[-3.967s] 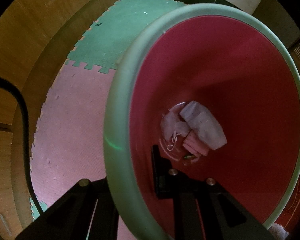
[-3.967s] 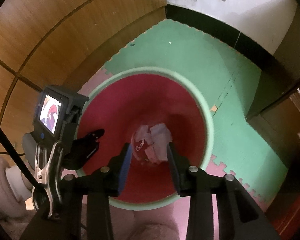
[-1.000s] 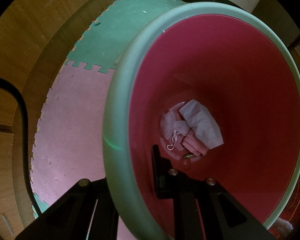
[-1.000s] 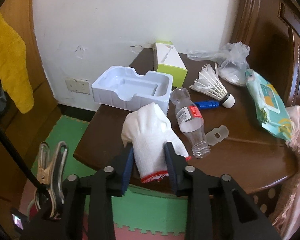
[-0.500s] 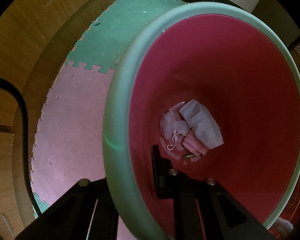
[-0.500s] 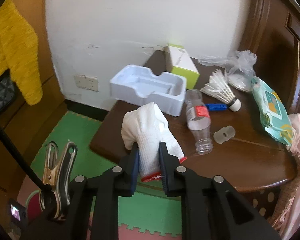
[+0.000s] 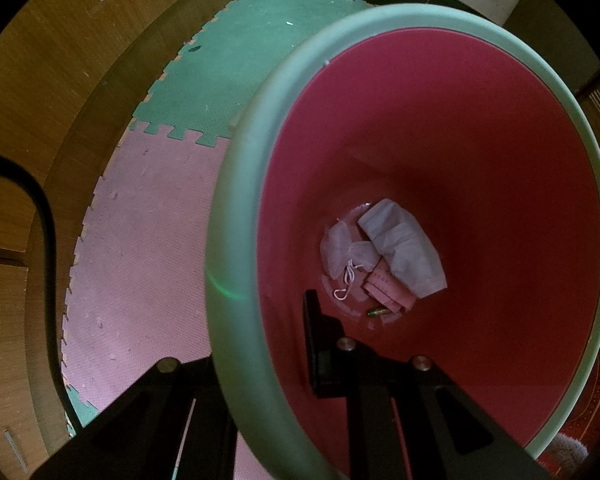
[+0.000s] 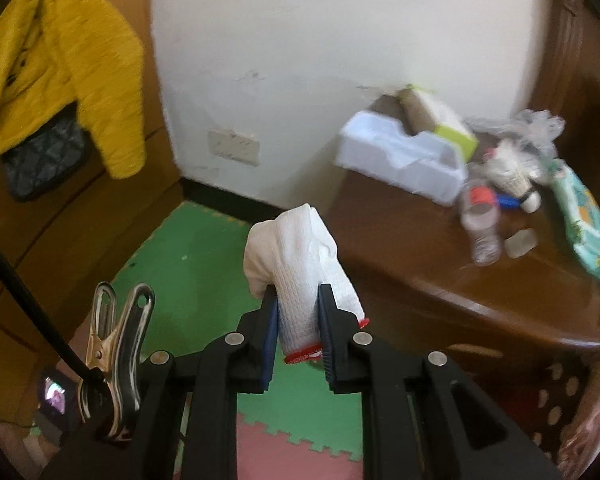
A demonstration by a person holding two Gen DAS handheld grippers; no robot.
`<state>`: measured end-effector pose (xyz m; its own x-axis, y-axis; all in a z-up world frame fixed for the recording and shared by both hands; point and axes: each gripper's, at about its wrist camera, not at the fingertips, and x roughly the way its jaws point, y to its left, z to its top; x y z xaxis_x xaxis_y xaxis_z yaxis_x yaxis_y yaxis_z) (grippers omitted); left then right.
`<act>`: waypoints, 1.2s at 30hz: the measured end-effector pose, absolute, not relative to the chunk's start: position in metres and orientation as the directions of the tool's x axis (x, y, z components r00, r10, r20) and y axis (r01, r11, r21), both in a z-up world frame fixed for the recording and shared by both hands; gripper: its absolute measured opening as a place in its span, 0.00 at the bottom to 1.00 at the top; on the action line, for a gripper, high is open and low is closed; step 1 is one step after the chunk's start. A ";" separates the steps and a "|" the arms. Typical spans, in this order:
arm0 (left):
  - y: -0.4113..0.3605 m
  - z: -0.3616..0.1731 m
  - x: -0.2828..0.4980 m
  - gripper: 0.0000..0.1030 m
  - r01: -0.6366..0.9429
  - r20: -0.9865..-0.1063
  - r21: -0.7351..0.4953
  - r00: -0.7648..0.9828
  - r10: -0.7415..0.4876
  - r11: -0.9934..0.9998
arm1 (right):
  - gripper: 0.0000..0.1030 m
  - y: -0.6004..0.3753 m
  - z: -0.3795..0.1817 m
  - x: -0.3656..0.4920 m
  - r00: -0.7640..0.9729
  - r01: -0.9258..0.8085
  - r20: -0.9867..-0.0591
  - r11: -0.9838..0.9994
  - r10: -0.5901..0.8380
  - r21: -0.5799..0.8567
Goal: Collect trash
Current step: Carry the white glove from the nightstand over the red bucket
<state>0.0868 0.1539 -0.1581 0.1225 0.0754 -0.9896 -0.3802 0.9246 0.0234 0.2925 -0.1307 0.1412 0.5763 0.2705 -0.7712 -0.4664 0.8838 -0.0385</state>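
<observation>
Straight below in the left wrist view stands a trash bin (image 7: pixel 235 208) with a pale green rim and a red inside. My left gripper (image 7: pixel 259 332) is shut on that rim, one finger inside the bin and one outside. At the bin's bottom lie crumpled face masks and paper (image 7: pixel 400 248) and a small battery (image 7: pixel 378 311). In the right wrist view my right gripper (image 8: pixel 297 312) is shut on a white knitted glove (image 8: pixel 295 248) with a red cuff. The glove hangs in the air over the floor, left of the brown table (image 8: pixel 400 248).
The table holds a white foam tray (image 8: pixel 396 160), a green-and-white box (image 8: pixel 440 116), an empty bottle (image 8: pixel 482 220), a shuttlecock (image 8: pixel 512 176), a plastic bag and a wipes pack (image 8: pixel 584 220). A yellow jacket (image 8: pixel 59 60) hangs at the left. Green and pink foam mats (image 8: pixel 187 260) cover the floor.
My right gripper closed on the glove and carried it off the table to the left, over the floor. The left gripper and the bin have not moved.
</observation>
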 end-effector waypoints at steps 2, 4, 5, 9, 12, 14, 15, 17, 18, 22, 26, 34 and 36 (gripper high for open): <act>0.154 -0.158 0.087 0.10 -0.380 -0.990 0.024 0.123 0.076 0.925 | 0.19 -0.120 0.131 0.282 0.544 -0.500 -0.788 0.866 0.289 -0.027; 0.154 -0.158 0.086 0.10 -0.380 -0.990 0.024 0.123 0.076 0.925 | 0.19 -0.111 0.122 0.273 0.521 -0.526 -0.799 0.850 0.300 -0.024; 0.154 -0.158 0.086 0.10 -0.380 -0.990 0.023 0.123 0.075 0.925 | 0.19 -0.105 0.116 0.268 0.506 -0.543 -0.807 0.840 0.304 -0.024; 0.154 -0.158 0.086 0.10 -0.380 -0.990 0.024 0.123 0.075 0.925 | 0.19 -0.088 0.098 0.250 0.462 -0.589 -0.827 0.808 0.322 -0.014; 0.154 -0.158 0.086 0.10 -0.380 -0.989 0.021 0.125 0.074 0.925 | 0.19 -0.079 0.089 0.239 0.437 -0.613 -0.835 0.790 0.335 -0.004; 0.154 -0.158 0.086 0.10 -0.380 -0.989 0.021 0.125 0.074 0.925 | 0.19 -0.074 0.084 0.232 0.417 -0.626 -0.840 0.780 0.348 0.012; 0.154 -0.158 0.086 0.10 -0.380 -0.989 0.021 0.125 0.074 0.925 | 0.19 -0.072 0.083 0.231 0.410 -0.631 -0.841 0.775 0.352 0.016; 0.154 -0.158 0.086 0.10 -0.380 -0.989 0.021 0.125 0.074 0.925 | 0.19 -0.067 0.079 0.225 0.398 -0.643 -0.845 0.766 0.358 0.022; 0.154 -0.158 0.086 0.10 -0.380 -0.989 0.021 0.125 0.074 0.925 | 0.19 -0.065 0.078 0.223 0.392 -0.648 -0.846 0.761 0.362 0.025; 0.154 -0.158 0.086 0.10 -0.380 -0.989 0.022 0.125 0.075 0.925 | 0.19 -0.060 0.075 0.219 0.370 -0.661 -0.850 0.750 0.375 0.043; 0.154 -0.158 0.086 0.10 -0.380 -0.989 0.022 0.125 0.075 0.925 | 0.19 -0.054 0.071 0.212 0.349 -0.673 -0.854 0.737 0.386 0.058; 0.154 -0.158 0.086 0.10 -0.380 -0.989 0.024 0.125 0.077 0.925 | 0.19 -0.045 0.054 0.192 0.293 -0.704 -0.873 0.706 0.390 0.080; 0.154 -0.158 0.086 0.10 -0.379 -0.989 0.024 0.124 0.077 0.925 | 0.19 -0.043 0.049 0.187 0.276 -0.711 -0.877 0.698 0.392 0.088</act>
<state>0.0863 0.1536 -0.1577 0.1243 0.0768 -0.9893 -0.3792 0.9250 0.0241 0.1870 -0.0431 0.0495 0.2765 0.3920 -0.8775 -0.7110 0.6977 0.0877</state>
